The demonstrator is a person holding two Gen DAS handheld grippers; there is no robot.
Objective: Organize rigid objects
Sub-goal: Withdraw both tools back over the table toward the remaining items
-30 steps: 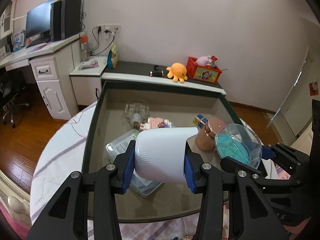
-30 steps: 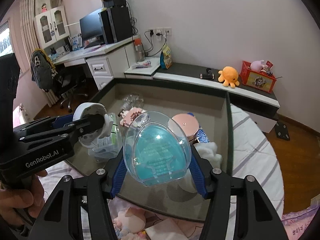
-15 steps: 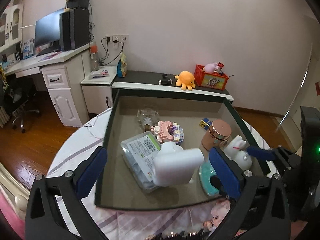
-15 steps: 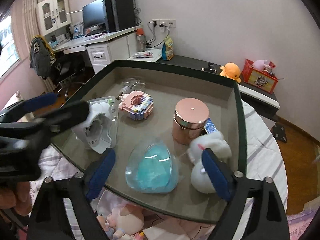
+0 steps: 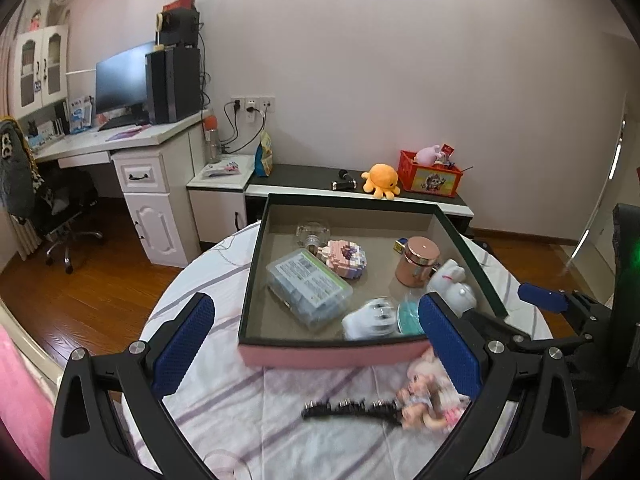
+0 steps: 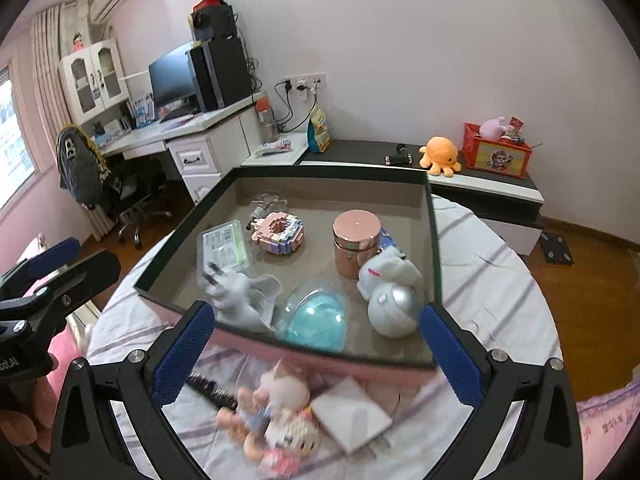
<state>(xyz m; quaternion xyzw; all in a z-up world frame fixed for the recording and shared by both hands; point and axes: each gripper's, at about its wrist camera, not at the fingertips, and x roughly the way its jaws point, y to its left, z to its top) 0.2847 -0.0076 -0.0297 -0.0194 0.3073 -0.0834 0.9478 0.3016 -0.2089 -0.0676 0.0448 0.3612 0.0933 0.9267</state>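
My left gripper [image 5: 316, 320] hangs open and empty in front of the pink-walled box [image 5: 332, 354]. A white plastic object [image 5: 368, 322] lies free inside the near edge of the box, beside a clear egg-shaped case with a teal insert [image 5: 408, 314]. My right gripper [image 6: 316, 312] is also wide open and empty, just short of the same box [image 6: 434, 240]. In the right wrist view the white object [image 6: 244, 296] and the teal egg [image 6: 316, 316] rest on the box floor beyond the fingertips.
The box also holds a clear plastic case [image 5: 308, 286], a pink brick ring [image 5: 346, 258], a rose-gold jar [image 6: 356, 240], a white rabbit toy [image 6: 388, 292] and a glass bulb [image 5: 314, 234]. A doll [image 6: 280, 404], a black comb [image 5: 348, 406] and a white card [image 6: 350, 414] lie on the striped cloth.
Both grippers opened wide, the left letting go of the white object and the right of the teal egg. Both things now lie in the box, and both grippers have drawn back and risen.
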